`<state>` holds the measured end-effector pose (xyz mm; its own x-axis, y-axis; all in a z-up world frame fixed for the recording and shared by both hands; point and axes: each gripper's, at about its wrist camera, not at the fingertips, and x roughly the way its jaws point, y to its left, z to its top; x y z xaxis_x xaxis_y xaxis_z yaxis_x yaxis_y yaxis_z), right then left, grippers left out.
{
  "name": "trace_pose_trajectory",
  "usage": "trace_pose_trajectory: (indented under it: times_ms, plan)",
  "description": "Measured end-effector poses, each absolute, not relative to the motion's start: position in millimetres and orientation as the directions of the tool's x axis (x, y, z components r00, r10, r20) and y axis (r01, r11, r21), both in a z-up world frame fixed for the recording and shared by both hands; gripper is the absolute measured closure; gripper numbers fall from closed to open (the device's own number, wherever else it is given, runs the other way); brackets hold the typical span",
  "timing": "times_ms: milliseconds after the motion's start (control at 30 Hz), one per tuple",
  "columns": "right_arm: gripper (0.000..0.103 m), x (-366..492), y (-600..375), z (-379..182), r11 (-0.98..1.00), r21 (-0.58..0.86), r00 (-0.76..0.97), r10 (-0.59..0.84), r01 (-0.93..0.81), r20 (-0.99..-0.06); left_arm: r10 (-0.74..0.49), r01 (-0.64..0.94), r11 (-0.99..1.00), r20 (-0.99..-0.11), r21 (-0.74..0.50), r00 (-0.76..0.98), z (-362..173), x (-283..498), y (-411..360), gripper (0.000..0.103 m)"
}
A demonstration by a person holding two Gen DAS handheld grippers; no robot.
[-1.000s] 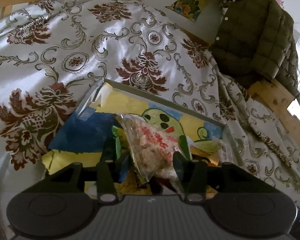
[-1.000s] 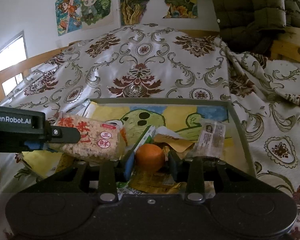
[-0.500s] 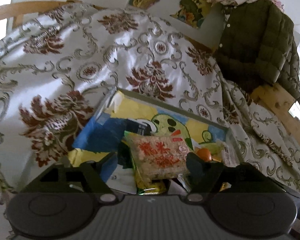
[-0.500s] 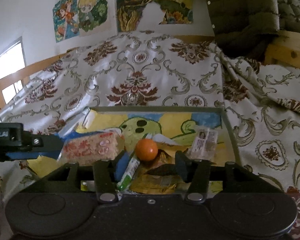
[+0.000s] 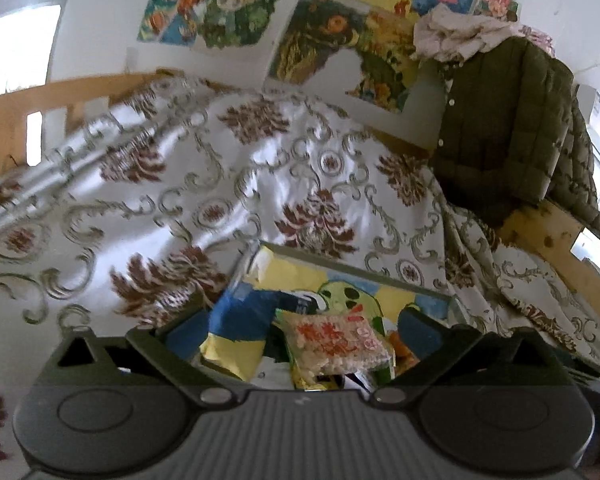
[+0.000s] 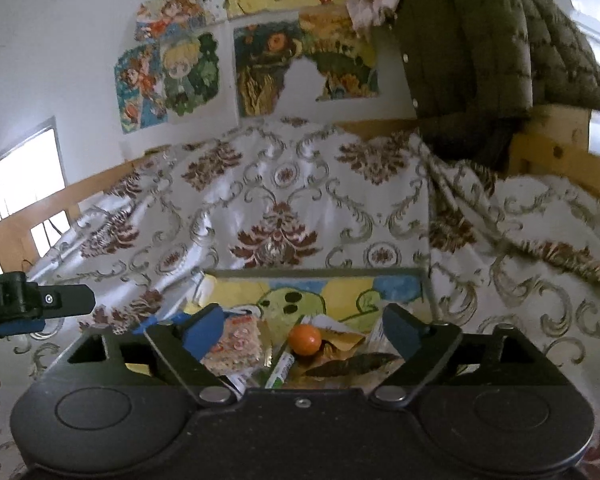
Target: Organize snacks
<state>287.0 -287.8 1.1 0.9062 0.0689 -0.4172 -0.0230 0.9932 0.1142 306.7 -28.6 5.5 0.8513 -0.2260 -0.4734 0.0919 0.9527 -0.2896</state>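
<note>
A shallow tray (image 5: 360,271) (image 6: 312,273) with a cartoon picture on its bottom lies on the bed and holds the snacks. A clear rice cracker packet (image 5: 336,344) (image 6: 236,344) with red print lies in it. My left gripper (image 5: 300,332) hangs above the packet, its jaws opening wide and touching nothing. A small orange (image 6: 305,340) rests in the tray beside a green stick packet (image 6: 280,370) and a brown wrapper (image 6: 348,362). My right gripper (image 6: 302,330) is above the orange, jaws opening, with no pad on it. The left gripper's side (image 6: 40,302) shows at the left edge.
A cream bedspread (image 5: 220,184) with brown flower patterns covers the bed around the tray. A wooden bed rail (image 6: 556,148) carries a dark green padded jacket (image 5: 504,120). Posters (image 6: 172,80) hang on the white wall behind, and a window (image 6: 16,184) is at the left.
Both grippers have opened and lifted back from the tray. The left one let go of the rice cracker packet, the right one let go of the orange; both now lie in the tray.
</note>
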Motion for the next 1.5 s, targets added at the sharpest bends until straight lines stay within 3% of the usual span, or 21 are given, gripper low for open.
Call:
trace_pose_trajectory:
  times_ms: [267,600,1500]
  plan:
    - [0.003,243,-285,28,0.992,0.118,0.938,0.072,-0.034,-0.340,-0.159,0.068,0.972,-0.421,-0.223,0.893,23,262,-24,0.000]
    - [0.001,182,-281,47,0.986,0.166,0.953,0.080,-0.032,-0.293,-0.075,0.034,0.992,-0.348,-0.124,0.935,32,194,-14,0.000]
    - [0.001,49,-254,29,0.992,0.124,0.941,0.047,-0.005,-0.336,-0.035,0.015,0.998,-0.344,-0.062,0.938,17,58,1,0.000]
